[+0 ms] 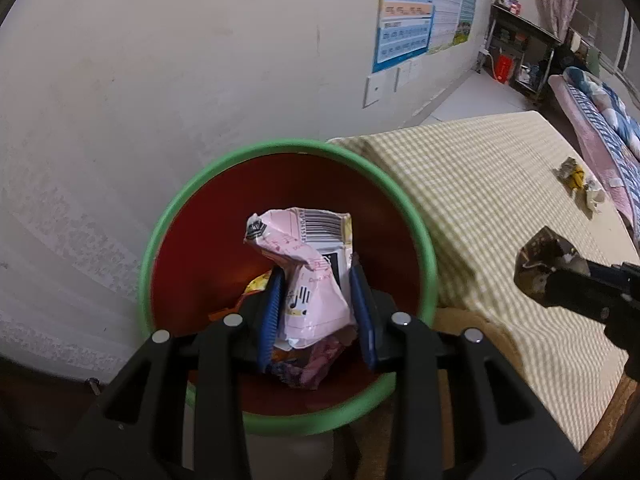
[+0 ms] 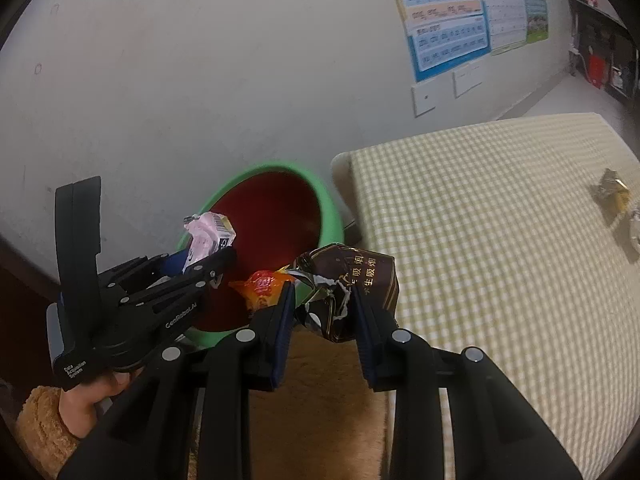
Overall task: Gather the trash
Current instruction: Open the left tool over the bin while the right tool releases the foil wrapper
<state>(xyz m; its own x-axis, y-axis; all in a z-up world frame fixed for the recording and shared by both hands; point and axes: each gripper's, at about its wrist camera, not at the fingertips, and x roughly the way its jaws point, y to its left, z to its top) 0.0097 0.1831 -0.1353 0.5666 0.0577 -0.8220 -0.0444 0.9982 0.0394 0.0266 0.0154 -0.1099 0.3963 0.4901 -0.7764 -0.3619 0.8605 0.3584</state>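
A trash bin (image 1: 168, 216) with a green rim and red inside stands against the wall, left of the bed; it also shows in the right wrist view (image 2: 332, 208). My left gripper (image 1: 316, 280) is shut on a crumpled pink wrapper (image 1: 308, 256) and holds it over the bin's mouth. My right gripper (image 2: 322, 292) is shut on a crushed dark brown cigarette pack (image 2: 360, 280), just right of the bin. The bin holds orange and red wrappers (image 2: 262, 286). More crumpled trash (image 1: 578, 178) lies far off on the bed.
The bed has a yellow checked cover (image 1: 500, 184), and a brown furry cloth (image 2: 320, 400) hangs at its near edge. A white wall with posters (image 1: 404, 12) is behind the bin. A dark shelf (image 1: 520, 48) stands at the far end of the room.
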